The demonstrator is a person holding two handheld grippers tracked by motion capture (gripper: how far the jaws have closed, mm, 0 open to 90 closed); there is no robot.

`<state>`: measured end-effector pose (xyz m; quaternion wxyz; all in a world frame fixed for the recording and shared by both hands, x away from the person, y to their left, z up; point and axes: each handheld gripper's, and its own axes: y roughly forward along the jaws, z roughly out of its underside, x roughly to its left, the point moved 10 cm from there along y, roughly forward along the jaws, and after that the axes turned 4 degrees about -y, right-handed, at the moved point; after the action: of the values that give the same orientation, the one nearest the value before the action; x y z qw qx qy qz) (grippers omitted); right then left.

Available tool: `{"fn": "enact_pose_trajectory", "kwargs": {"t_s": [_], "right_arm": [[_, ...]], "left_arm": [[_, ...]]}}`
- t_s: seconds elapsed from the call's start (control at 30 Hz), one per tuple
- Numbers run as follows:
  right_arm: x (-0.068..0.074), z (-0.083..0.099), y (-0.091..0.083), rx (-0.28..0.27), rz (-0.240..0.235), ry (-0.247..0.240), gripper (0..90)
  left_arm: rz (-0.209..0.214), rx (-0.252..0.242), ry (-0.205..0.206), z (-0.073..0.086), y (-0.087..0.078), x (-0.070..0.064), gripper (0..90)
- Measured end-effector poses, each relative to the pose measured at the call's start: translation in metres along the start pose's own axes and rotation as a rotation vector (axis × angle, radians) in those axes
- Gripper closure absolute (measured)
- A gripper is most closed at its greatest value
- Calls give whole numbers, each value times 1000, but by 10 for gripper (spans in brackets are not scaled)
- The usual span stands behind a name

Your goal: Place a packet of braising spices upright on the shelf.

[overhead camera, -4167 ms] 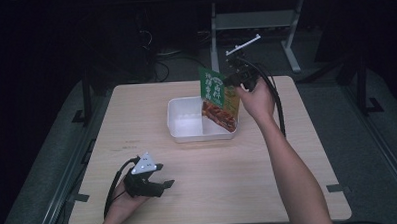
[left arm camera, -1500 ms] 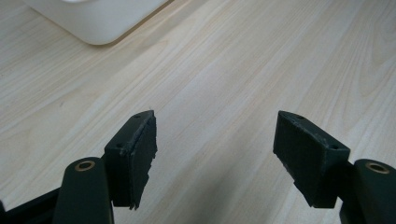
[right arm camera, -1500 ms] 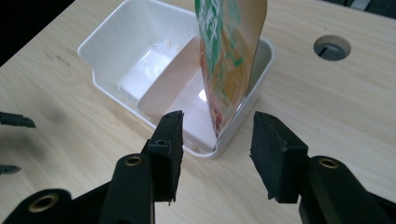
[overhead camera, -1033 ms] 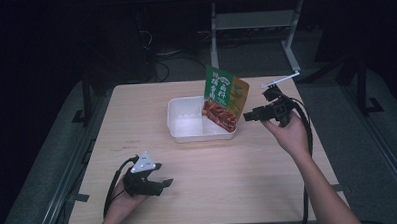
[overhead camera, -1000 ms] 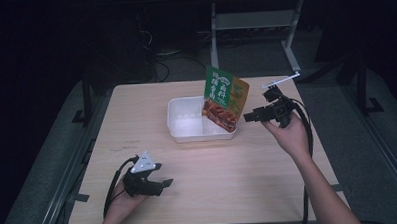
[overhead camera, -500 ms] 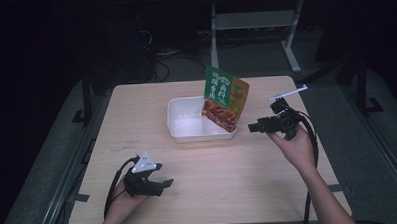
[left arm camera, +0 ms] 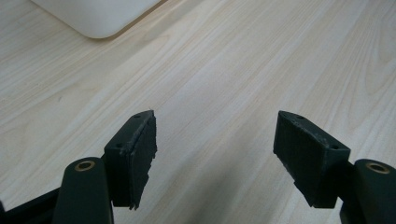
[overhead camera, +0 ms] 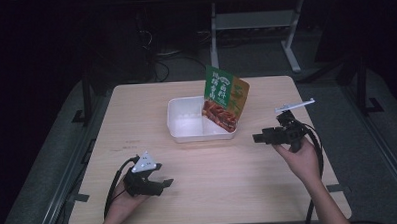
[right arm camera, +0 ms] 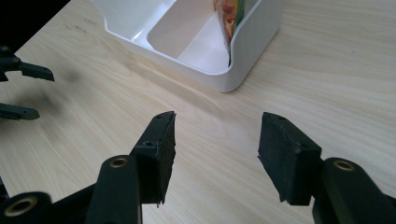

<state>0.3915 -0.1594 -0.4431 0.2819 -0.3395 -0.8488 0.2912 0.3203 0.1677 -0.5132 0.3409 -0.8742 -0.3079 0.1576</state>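
We see the table (overhead camera: 213, 161) lit evenly from overhead, surroundings v. dark; soft shadows, gripper views sharp w/ slight blur.

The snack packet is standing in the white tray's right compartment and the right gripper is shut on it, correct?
Not quite. The snack packet does stand in the right compartment of the white tray, but the right gripper is open and apart from it, as the high view and the right gripper view show.
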Motion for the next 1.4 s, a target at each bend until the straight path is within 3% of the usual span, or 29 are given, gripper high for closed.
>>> {"fn": "enact_pose_trajectory", "kwargs": {"t_s": [1.0, 1.4], "right_arm": [[5, 51, 7, 12, -31, 32, 422], [15, 64, 13, 23, -41, 12, 418]], "left_arm": [[-7, 0, -7, 1, -2, 3, 293], [-7, -1, -9, 1, -2, 4, 293]]}}
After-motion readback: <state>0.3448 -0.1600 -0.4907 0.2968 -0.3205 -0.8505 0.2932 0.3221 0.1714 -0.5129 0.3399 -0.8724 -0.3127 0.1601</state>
